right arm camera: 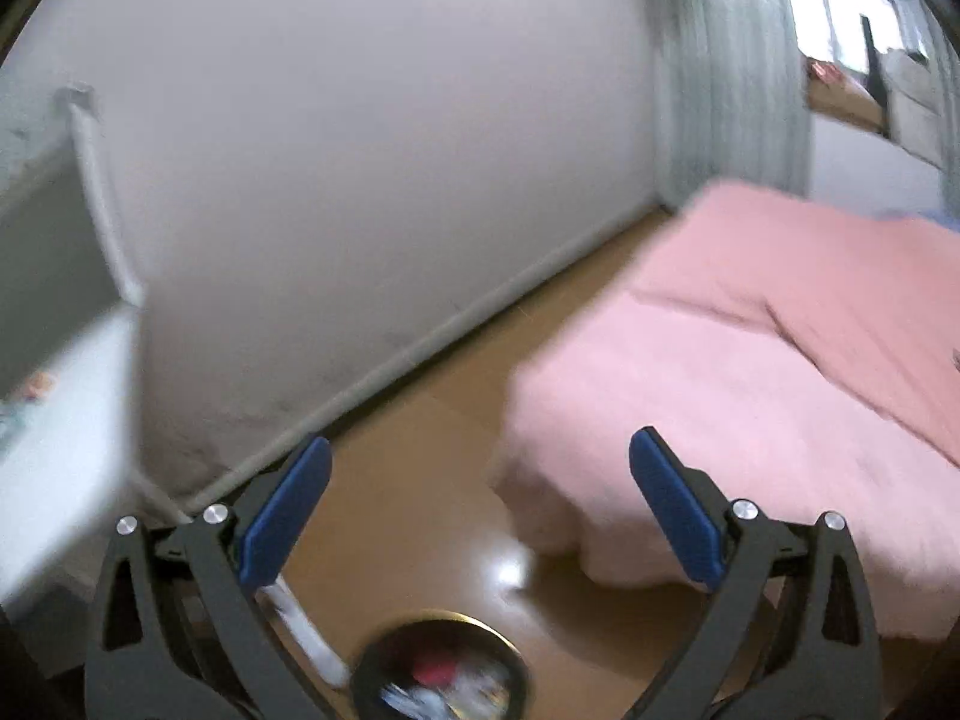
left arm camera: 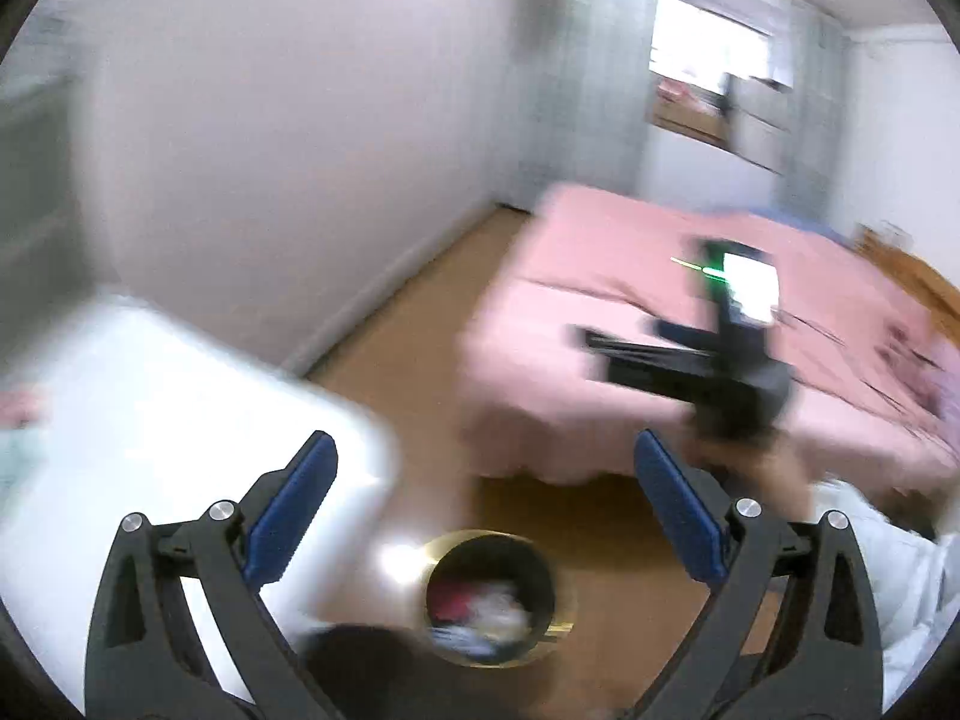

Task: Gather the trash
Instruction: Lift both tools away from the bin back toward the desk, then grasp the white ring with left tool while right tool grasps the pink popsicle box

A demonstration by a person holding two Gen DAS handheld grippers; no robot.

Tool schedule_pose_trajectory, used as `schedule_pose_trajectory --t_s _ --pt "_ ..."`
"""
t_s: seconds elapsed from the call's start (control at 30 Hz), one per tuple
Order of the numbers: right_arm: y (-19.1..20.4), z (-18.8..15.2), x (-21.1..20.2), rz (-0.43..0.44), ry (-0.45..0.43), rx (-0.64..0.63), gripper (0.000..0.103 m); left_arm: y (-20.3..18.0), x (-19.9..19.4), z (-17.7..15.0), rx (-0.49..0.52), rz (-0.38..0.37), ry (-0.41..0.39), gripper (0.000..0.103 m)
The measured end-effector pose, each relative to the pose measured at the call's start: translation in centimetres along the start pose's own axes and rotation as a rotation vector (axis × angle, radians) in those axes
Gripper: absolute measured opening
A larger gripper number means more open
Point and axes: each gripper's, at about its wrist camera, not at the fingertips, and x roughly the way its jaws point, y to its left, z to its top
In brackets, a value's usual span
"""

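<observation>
Both my grippers, left (left arm camera: 486,504) and right (right arm camera: 480,504), hung wide open and empty above the trash-filled bin (left arm camera: 489,600); collection looked nearly done.

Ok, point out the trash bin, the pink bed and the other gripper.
trash bin (left arm camera: 489,597), left wrist view, on the trash inside.
pink bed (right arm camera: 750,360), right wrist view, top cover.
right gripper (left arm camera: 714,360), left wrist view, black body.

The bin (left arm camera: 492,594) stands on the floor (left arm camera: 414,360) between the table (left arm camera: 180,396) at left and the bed (left arm camera: 690,324) at right.
</observation>
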Motion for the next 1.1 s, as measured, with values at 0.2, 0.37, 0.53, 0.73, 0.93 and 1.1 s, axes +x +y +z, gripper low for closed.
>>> schedule_pose_trajectory --t_s 0.2,0.37,0.53,0.73,0.93,1.1 --pt "12.4 2.2 0.2 0.225 -0.017 -0.253 0.096 18.6 -10.1 -4.7 -0.375 0.567 0.021 0.096" --pt "23.5 2.1 1.5 0.383 0.01 -0.451 0.096 28.0 -15.8 -10.9 -0.631 0.734 0.08 0.096" --pt "29.8 1.7 1.6 0.496 0.029 -0.476 0.096 31.7 -12.9 -11.2 -0.581 0.675 0.181 0.095" --pt "35.1 1.5 2.3 0.52 0.059 -0.513 0.096 34.9 -7.4 -10.8 -0.539 0.613 0.276 0.085" --pt "38.6 2.4 4.1 0.544 0.112 -0.516 0.096 36.8 -8.1 -10.9 -0.542 0.576 0.238 0.037" --pt "44.9 2.5 7.9 0.576 0.233 -0.546 0.096 38.2 -13.1 -12.3 -0.612 0.71 0.111 0.037"
